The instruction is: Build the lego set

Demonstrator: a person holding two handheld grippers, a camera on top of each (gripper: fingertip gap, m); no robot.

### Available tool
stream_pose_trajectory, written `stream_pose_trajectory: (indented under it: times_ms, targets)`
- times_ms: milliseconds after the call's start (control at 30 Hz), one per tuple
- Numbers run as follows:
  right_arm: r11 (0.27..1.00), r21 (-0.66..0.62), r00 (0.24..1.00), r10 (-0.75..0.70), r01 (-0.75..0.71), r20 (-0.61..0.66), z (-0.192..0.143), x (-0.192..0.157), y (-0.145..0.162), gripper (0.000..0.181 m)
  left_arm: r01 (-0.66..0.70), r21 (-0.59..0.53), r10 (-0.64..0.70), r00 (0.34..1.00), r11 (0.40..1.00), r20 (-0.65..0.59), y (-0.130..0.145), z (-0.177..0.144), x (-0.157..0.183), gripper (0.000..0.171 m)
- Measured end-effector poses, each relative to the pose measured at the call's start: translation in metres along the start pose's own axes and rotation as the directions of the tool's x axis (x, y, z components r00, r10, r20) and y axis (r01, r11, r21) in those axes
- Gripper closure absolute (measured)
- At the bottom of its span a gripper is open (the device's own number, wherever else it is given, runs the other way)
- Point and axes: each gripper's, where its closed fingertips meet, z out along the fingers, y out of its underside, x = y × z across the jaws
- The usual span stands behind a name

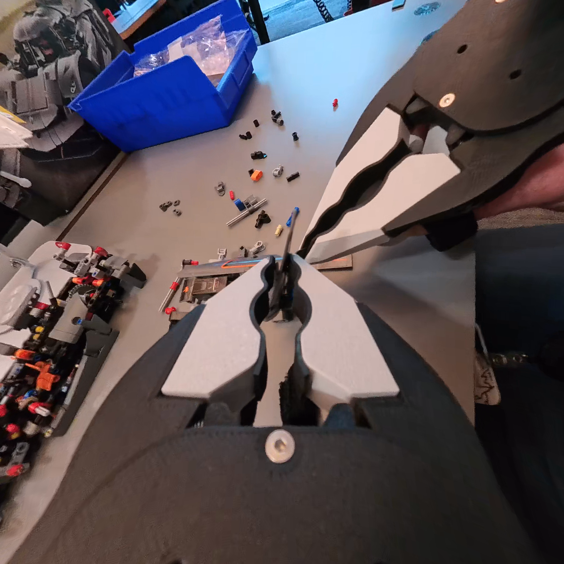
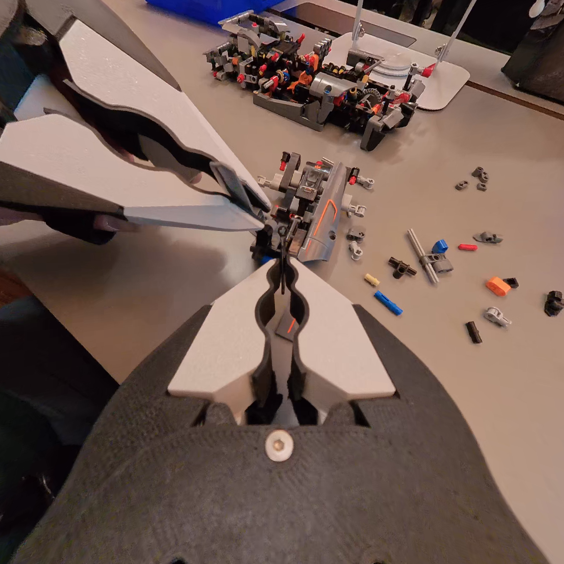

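At nine o'clock in the left wrist view we see the large lego chassis (image 1: 76,305), dense with red, orange and black pins, standing on the grey counter (image 1: 137,213). Up at eleven o'clock sits a blue bin (image 1: 164,100) with clear bags inside. Moving right, a scatter of loose pieces (image 1: 257,175) lies toward twelve o'clock, well apart from the chassis.

At the centre, our left gripper (image 1: 282,264) is nearly closed, its tips pinched on a dark part at the near edge of the small lego sub-assembly (image 1: 207,283). The sub-assembly rests on the counter just beyond the fingers, with its long grey panel and orange stripe facing up. From two o'clock the right gripper comes in at a slant, its tips just beside ours.

In the right wrist view the left gripper enters from nine o'clock, with a flat grey plate showing between its fingers where it meets the sub-assembly. At the centre, our right gripper (image 2: 282,263) is closed to a narrow slit on a thin black rod (image 2: 283,274), which runs up toward twelve o'clock into the sub-assembly's near end. We cannot tell whether the rod is seated there. The loose pieces spread from three to four o'clock, and the chassis stands at one o'clock.
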Motion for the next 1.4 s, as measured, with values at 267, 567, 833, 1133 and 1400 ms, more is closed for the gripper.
stream_pose_trajectory:
  times_ms: [267, 567, 833, 1133, 1400]
  targets:
    - [1.0, 0.016, 1.0, -0.009, 0.009, -0.008, 0.008, 0.003, -0.007, 0.181, 0.237, 0.049, -0.237, 0.971, 0.97, -0.008, -0.004, -0.001, -0.014, 0.166]
    - [0.999, 0.029, 1.0, -0.026, 0.027, -0.012, 0.012, 0.007, -0.011, 0.181, 0.382, 0.095, -0.382, 0.924, 0.919, -0.016, -0.002, 0.003, -0.026, 0.161]
    - [0.997, 0.038, 0.998, -0.064, 0.064, -0.018, 0.011, 0.004, -0.012, 0.181, 0.3, 0.058, -0.301, 0.954, 0.952, 0.005, 0.006, 0.009, -0.019, 0.138]
    - [0.996, 0.03, 0.996, -0.078, 0.079, -0.048, 0.004, 0.007, -0.006, 0.181, 0.302, 0.039, -0.3, 0.953, 0.953, -0.052, 0.01, 0.011, -0.012, 0.142]
    - [0.995, 0.012, 0.993, -0.1, 0.1, -0.057, 0.007, 0.006, -0.004, 0.181, 0.305, 0.033, -0.303, 0.952, 0.952, -0.051, 0.011, 0.012, -0.011, 0.152]
